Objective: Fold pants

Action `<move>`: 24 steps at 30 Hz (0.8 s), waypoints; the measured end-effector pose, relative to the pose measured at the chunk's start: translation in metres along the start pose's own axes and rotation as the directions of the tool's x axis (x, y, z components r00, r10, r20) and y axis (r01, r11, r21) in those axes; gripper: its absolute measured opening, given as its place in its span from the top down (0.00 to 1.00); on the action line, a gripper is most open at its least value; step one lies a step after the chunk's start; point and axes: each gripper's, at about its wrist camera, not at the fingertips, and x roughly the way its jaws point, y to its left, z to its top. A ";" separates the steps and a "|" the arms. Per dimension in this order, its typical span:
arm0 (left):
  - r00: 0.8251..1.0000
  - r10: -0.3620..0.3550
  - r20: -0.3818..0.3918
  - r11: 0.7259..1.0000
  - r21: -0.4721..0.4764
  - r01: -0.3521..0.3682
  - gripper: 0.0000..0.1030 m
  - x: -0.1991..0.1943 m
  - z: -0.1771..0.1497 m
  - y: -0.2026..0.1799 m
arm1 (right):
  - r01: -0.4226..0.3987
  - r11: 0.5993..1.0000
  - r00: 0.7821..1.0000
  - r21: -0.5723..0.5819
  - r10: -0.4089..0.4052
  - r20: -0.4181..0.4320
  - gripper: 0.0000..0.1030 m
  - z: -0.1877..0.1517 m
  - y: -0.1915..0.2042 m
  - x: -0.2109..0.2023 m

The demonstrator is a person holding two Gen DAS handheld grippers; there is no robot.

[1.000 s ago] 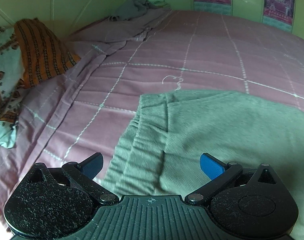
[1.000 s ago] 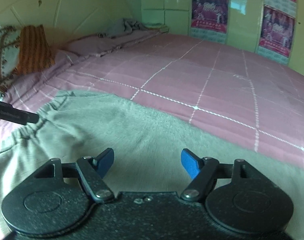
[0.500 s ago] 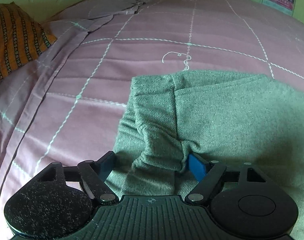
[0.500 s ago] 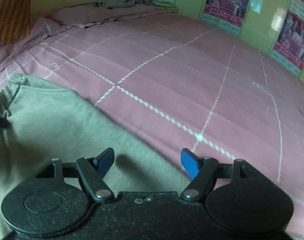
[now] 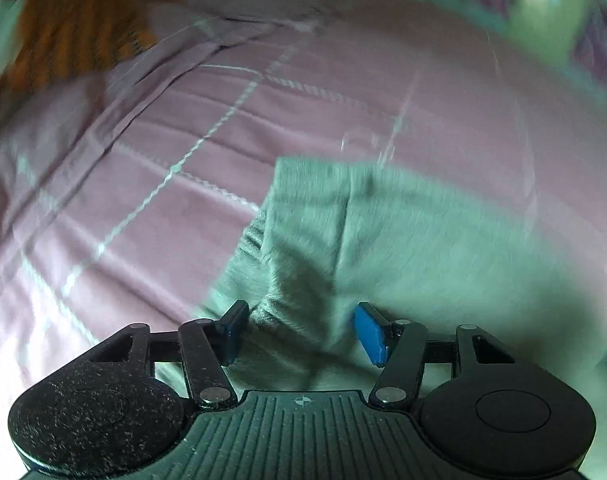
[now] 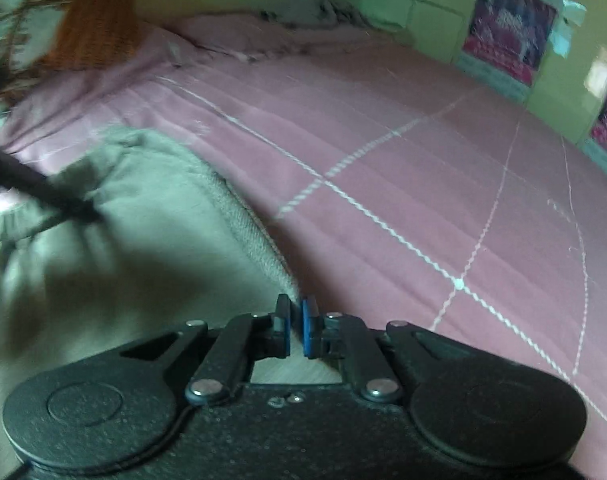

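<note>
The grey-green pants (image 5: 403,248) lie on a bed covered by a pink sheet (image 5: 183,128) crossed with thin white lines. In the left wrist view, which is blurred, the pants fill the lower centre and right of the frame, with a bunched fold of fabric rising toward the bottom centre. The left gripper (image 5: 299,334) sits at the bottom of that frame, its blue-padded fingers (image 5: 369,334) set apart with the bunched fold between them; the dark left pad touches the cloth, but the blur does not let me tell whether the right pad presses it, so I cannot tell if the fold is truly pinched.

In the right wrist view the pants (image 6: 151,216) occupy the lower left of the frame, their ribbed edge running diagonally down to the bottom centre. The right gripper (image 6: 296,330) has its fingers pressed nearly together, with only a thin slit between the pads, and the pants' edge runs into that slit, so it pinches the fabric edge. A dark blurred bar, the left gripper (image 6: 43,196) seen from the side, reaches in from the left edge over the pants.

An orange patterned pillow (image 6: 99,32) leans at the upper left, a crumpled grey cloth (image 6: 311,10) lies at the top centre, and posters (image 6: 511,28) hang on the green wall at the upper right.
</note>
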 end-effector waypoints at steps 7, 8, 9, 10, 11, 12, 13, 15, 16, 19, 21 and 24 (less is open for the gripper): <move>0.987 -0.155 0.038 0.985 -0.072 0.157 0.05 -0.054 -0.002 0.003 | -0.022 0.996 1.000 -0.087 0.023 0.010 0.95 -0.034 0.050 -0.040; 0.987 -0.162 0.015 0.983 -0.084 0.163 0.05 -0.052 -0.002 0.000 | -0.024 0.996 1.000 -0.089 0.025 0.012 0.95 -0.038 0.055 -0.043; 0.985 -0.169 -0.009 0.982 -0.091 0.168 0.04 -0.048 0.000 -0.002 | -0.024 0.995 1.000 -0.092 0.025 0.018 0.95 -0.041 0.058 -0.046; 0.985 -0.171 -0.037 0.981 -0.097 0.167 0.04 -0.043 0.000 -0.005 | -0.023 0.996 0.999 -0.091 0.025 0.024 0.95 -0.045 0.062 -0.049; 0.985 -0.162 -0.062 0.983 -0.102 0.155 0.04 -0.037 0.000 -0.007 | -0.023 0.996 0.999 -0.090 0.026 0.030 0.95 -0.047 0.066 -0.052; 0.986 -0.147 -0.080 0.984 -0.113 0.137 0.04 -0.032 -0.002 -0.010 | -0.023 0.996 0.999 -0.089 0.026 0.033 0.95 -0.049 0.070 -0.055; 0.986 -0.145 -0.085 0.983 -0.128 0.134 0.04 -0.031 -0.004 -0.011 | -0.021 0.996 0.999 -0.091 0.025 0.038 0.95 -0.050 0.074 -0.055; 0.982 -0.171 -0.082 0.973 -0.169 0.155 0.04 -0.037 -0.006 -0.011 | -0.007 0.993 0.998 -0.121 0.014 0.055 0.95 -0.056 0.085 -0.064; 0.979 -0.190 -0.072 0.971 -0.161 0.177 0.04 -0.044 -0.007 -0.013 | 0.005 0.987 0.998 -0.158 0.005 0.061 0.95 -0.062 0.095 -0.069; 0.977 -0.203 -0.062 0.972 -0.133 0.193 0.04 -0.059 -0.009 -0.017 | 0.016 0.974 0.998 -0.224 -0.001 0.065 1.00 -0.075 0.116 -0.079; 0.978 -0.194 -0.081 0.977 -0.102 0.185 0.03 -0.061 -0.014 -0.020 | -0.002 0.959 0.997 -0.282 0.022 0.067 1.00 -0.084 0.134 -0.086; 0.976 -0.125 -0.176 0.986 -0.130 0.103 0.04 -0.039 -0.021 -0.016 | -0.020 0.960 0.998 -0.280 0.038 0.059 1.00 -0.092 0.149 -0.088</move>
